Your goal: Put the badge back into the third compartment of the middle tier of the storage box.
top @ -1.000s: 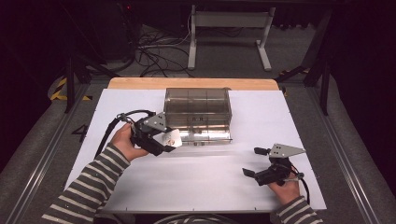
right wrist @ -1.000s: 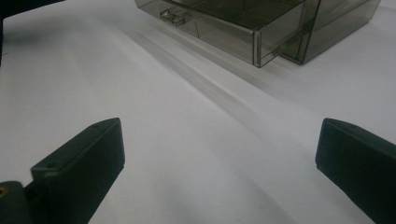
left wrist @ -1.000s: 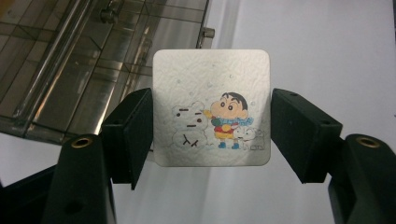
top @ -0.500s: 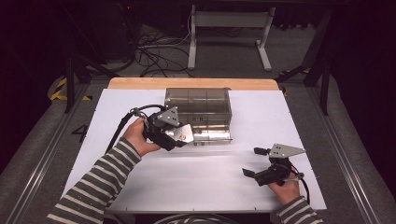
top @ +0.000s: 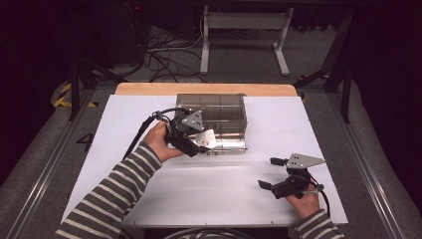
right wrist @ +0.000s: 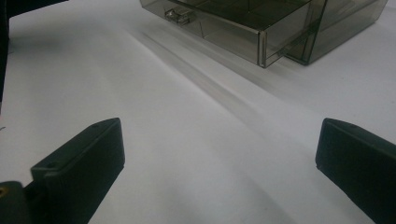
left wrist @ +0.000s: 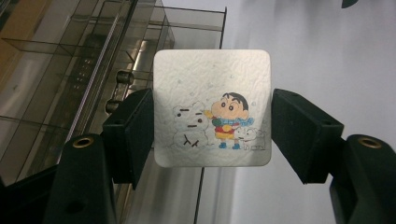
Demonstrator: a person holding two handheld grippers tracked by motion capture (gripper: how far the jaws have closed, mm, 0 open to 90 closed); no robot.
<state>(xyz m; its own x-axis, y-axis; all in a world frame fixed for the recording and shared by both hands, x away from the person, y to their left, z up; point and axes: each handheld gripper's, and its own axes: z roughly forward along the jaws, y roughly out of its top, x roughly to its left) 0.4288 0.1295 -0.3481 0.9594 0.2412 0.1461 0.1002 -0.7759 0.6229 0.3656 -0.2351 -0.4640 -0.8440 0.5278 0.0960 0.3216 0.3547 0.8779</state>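
Now the left tool [top: 201, 142], pinching a cartoon coaster [left wrist: 212, 108], has moved right over the smoky drawer box [top: 219, 107]. Placing it in the open drawer [right wrist: 224, 23] looks imminent. At lower right, the right tool [top: 273, 173] rests spread.

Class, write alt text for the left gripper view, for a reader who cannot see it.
A square white card with a cartoon child and snowman is clamped between the left gripper's black jaws. Behind it stands a smoky clear plastic drawer box on a white table.
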